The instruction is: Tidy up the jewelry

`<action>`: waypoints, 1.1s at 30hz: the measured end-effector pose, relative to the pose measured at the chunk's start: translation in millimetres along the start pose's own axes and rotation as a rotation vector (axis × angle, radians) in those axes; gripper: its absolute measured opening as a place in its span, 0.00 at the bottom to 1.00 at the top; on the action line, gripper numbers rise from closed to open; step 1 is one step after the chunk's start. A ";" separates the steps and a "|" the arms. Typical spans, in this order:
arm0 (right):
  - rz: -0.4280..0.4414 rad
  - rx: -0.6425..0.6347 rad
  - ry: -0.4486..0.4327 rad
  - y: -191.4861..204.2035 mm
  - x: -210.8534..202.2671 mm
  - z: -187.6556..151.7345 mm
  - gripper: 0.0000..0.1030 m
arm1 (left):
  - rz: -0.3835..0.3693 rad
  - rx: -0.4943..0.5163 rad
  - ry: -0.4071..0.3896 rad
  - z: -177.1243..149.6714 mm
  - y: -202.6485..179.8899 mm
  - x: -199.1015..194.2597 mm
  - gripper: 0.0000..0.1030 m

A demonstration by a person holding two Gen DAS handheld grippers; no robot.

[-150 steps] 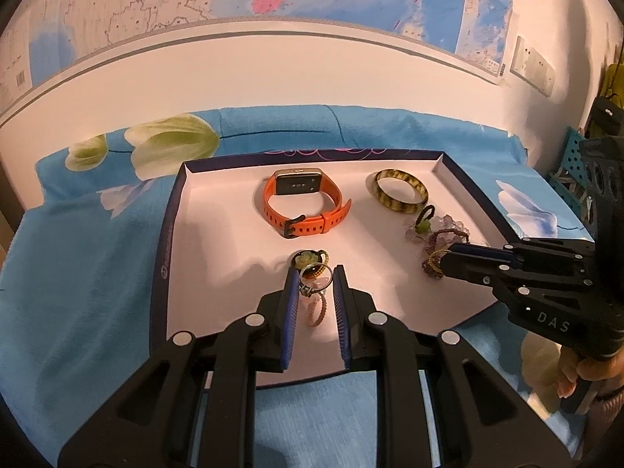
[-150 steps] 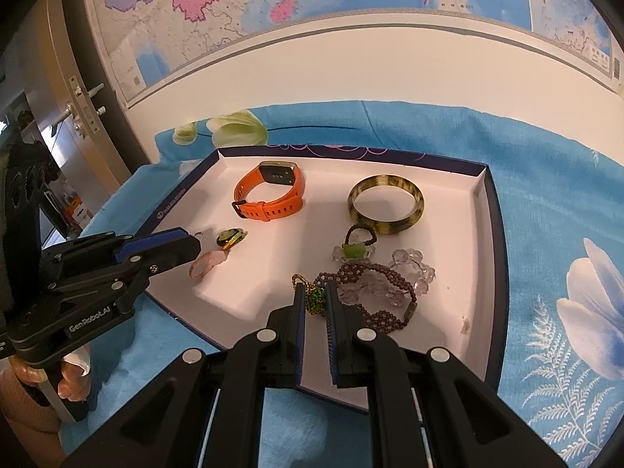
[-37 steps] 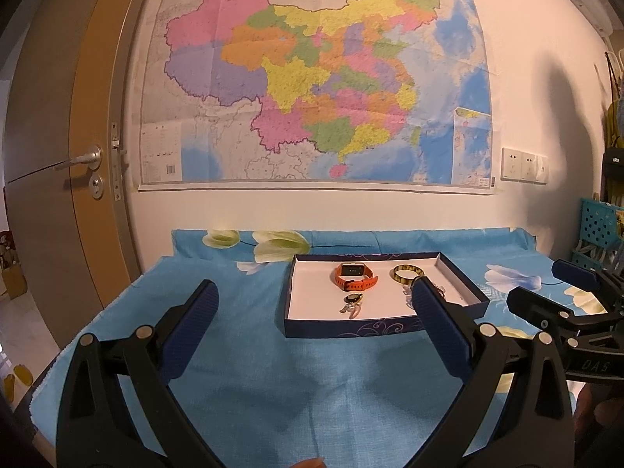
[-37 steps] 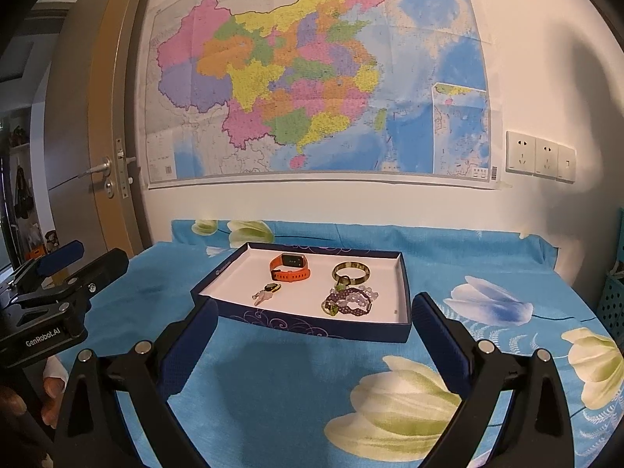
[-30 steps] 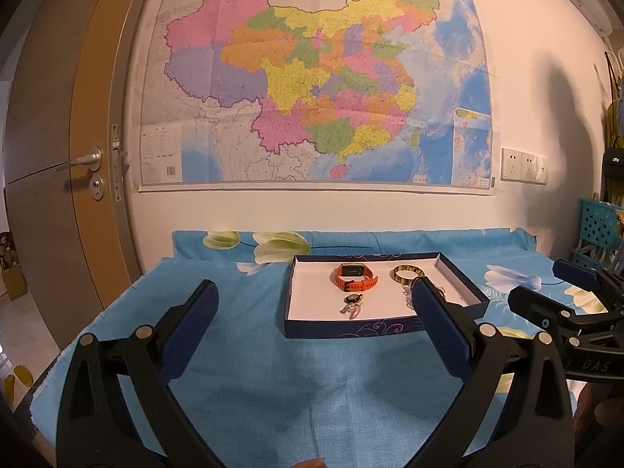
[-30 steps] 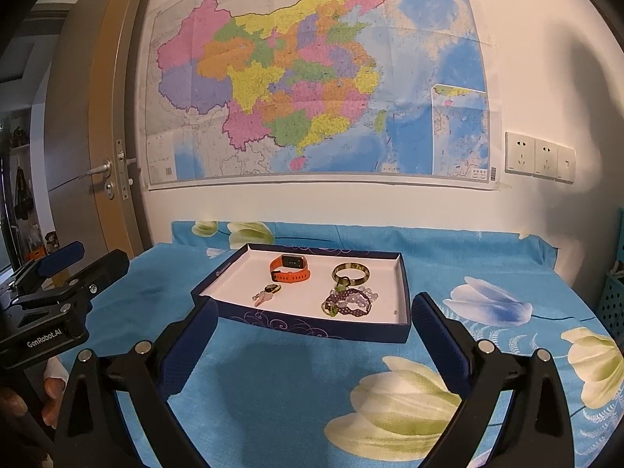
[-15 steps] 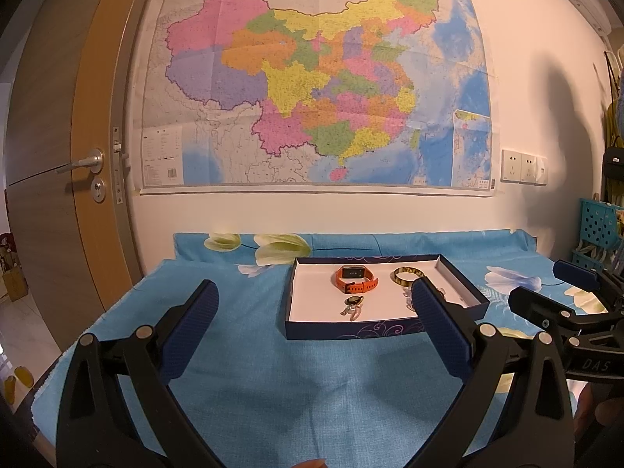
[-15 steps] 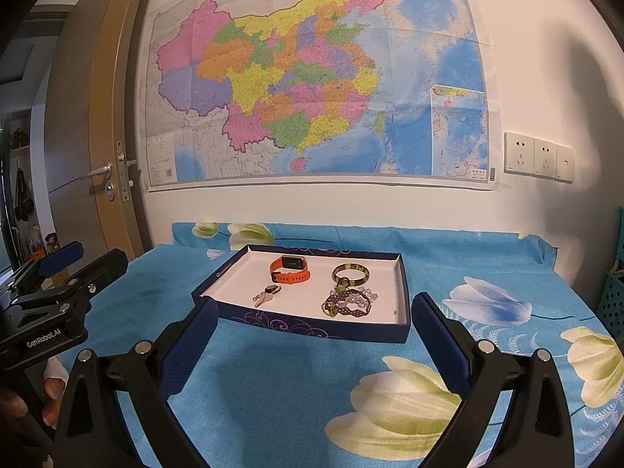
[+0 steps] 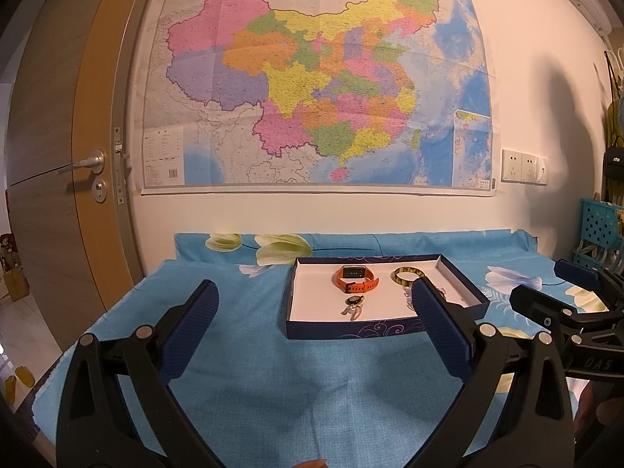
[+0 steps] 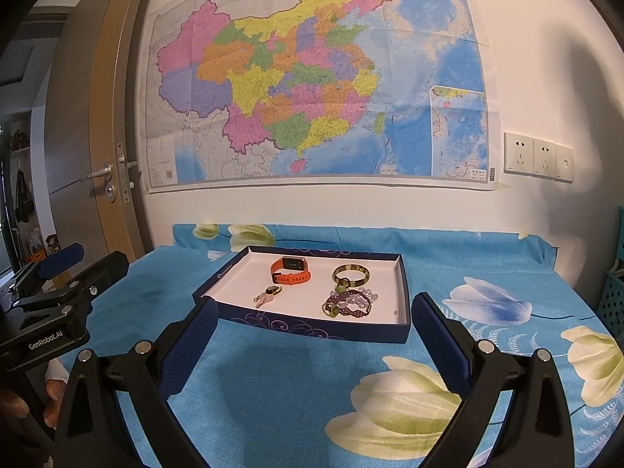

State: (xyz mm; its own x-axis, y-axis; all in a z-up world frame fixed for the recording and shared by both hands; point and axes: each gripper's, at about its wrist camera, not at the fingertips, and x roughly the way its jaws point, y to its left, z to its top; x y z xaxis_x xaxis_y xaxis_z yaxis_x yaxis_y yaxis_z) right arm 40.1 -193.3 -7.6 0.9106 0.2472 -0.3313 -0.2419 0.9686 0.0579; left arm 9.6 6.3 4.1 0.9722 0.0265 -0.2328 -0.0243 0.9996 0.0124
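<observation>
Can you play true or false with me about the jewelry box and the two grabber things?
1. The orange watch lies inside the box. True.
2. The left gripper is squeezing the bangle. False: it is open, holds nothing, and the bangle lies in the box.
3. The bead bracelets sit nearer the front of the box than the bangle. True.
4. The right gripper is shut tight. False: its jaws are spread wide, holding nothing.
5. The box sits on a plain red cloth. False: the cloth is blue with flowers.
</observation>
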 end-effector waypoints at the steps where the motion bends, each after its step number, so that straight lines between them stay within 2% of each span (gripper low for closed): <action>1: -0.001 0.000 -0.002 0.0 -0.4 -0.1 0.93 | 0.000 0.001 0.000 0.0 0.0 0.2 0.95; 33: -0.003 0.005 -0.010 -0.6 -2.4 -1.1 0.93 | 0.000 0.001 0.000 -0.5 0.2 -0.4 0.95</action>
State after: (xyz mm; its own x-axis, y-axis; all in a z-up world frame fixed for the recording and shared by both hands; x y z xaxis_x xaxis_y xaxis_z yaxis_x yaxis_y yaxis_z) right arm 37.7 -194.4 -7.9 0.9145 0.2443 -0.3224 -0.2375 0.9695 0.0611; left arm 9.1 6.5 3.7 0.9722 0.0268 -0.2327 -0.0243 0.9996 0.0138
